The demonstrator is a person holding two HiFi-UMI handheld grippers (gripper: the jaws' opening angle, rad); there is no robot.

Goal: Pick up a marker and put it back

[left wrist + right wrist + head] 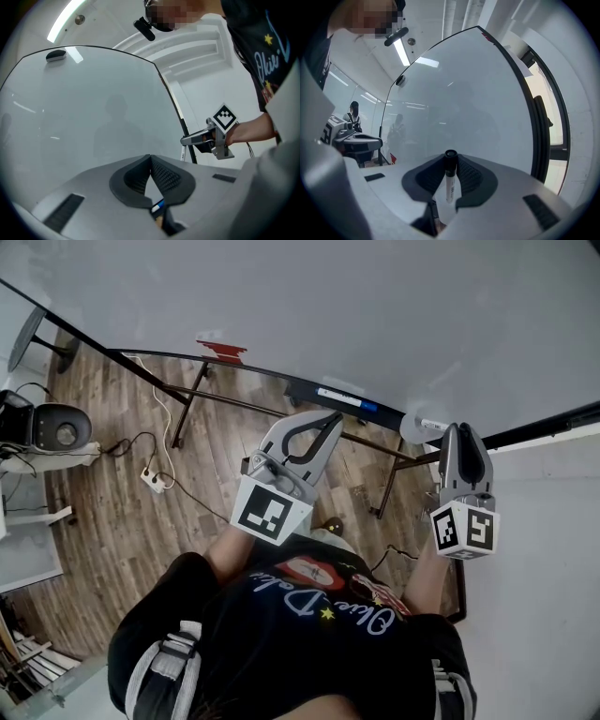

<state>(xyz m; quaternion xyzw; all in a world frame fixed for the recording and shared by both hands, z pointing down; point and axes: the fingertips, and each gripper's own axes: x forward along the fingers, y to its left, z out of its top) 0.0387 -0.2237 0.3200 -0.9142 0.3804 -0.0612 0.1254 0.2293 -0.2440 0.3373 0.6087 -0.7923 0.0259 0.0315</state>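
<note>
My right gripper (451, 161) is shut on a white marker (450, 183) with a black cap, held close to the whiteboard (464, 93). In the head view that gripper (465, 435) is at the board's lower right, and the marker (424, 425) sticks out to its left. My left gripper (330, 420) hovers over the board's tray (281, 381), shut and holding nothing. A white and blue marker (345, 397) lies on the tray and shows through the gap below the left jaws (158, 205). From the left gripper (151, 158), the right gripper (186, 139) holds its marker (183, 153) pointing down.
A red eraser (221, 350) sits at the tray's left end. The board's stand legs (183, 413) rest on the wooden floor beside a power strip (155, 479) and cables. A white wall (553, 549) runs along the right. A person (353, 117) stands far off.
</note>
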